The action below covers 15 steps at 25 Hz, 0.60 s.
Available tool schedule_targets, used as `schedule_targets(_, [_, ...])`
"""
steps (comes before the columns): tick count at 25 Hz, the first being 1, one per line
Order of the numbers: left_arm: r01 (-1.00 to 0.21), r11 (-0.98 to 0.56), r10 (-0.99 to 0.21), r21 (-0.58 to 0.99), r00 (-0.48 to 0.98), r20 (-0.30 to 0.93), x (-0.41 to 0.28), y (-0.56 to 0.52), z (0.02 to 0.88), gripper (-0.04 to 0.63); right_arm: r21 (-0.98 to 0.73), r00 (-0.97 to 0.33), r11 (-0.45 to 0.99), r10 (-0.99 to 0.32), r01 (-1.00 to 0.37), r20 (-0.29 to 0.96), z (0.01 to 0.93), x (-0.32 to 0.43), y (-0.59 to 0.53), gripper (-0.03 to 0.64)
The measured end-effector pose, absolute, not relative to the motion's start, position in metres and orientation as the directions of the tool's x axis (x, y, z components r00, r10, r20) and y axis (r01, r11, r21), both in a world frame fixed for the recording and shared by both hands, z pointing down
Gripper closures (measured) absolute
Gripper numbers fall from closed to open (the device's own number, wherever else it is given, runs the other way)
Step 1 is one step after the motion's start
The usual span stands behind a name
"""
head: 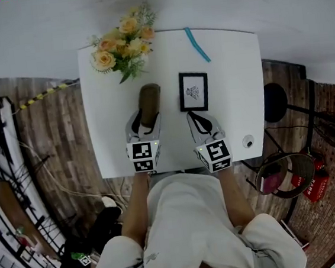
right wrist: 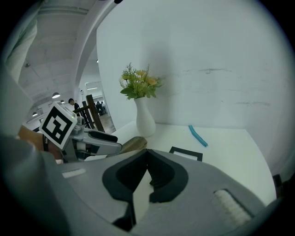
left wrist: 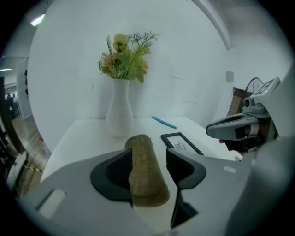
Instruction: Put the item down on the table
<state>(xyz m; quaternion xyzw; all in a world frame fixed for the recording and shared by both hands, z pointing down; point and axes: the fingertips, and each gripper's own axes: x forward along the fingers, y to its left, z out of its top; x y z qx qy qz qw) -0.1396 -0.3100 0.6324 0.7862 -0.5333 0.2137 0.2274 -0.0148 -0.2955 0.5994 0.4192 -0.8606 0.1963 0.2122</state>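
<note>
White table set against a plain white wall, seen from above, with dark wood flooring on both sides. A person in a pale shirt stands at the near edge with a gripper in each hand.

A black-framed picture lies flat near the middle of the table and serves as the reference for everything else. Beyond the picture and to its left, a white vase stands upright with yellow and peach flowers. Beyond the picture and slightly right, a thin teal stick lies close to the wall. Nearer the person and to the right of the picture, a small round object sits by the table edge.

Just left of the picture lies the brown item, long and rounded, with a grid pattern on the surface that shows. Its length points away from the person.

The left gripper is left of the picture, with the brown item between its jaws. The jaws stand partly apart: one pad is at the item's left side, and a strip of white table shows between the item and the other pad, so they do not clamp it.

The right gripper is just on the near side of the picture. Its jaws meet at the tips and nothing is between them.
</note>
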Motion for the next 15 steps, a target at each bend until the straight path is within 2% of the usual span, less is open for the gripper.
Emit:
schedule_targets(12, [-0.923, -0.375, -0.808, 0.083, 0.369, 0.459, -0.147, -0.297, 0.572, 0.544, -0.101, -0.551, 0.573, -0.702, -0.813, 0.452, 0.555, -0.018, -0.293, 0.613])
schedule_targets(15, [-0.918, -0.389, -0.812, 0.077, 0.381, 0.443, -0.148, -0.293, 0.566, 0.57, -0.078, -0.539, 0.575, -0.702, -0.815, 0.465, 0.554, -0.017, -0.289, 0.614])
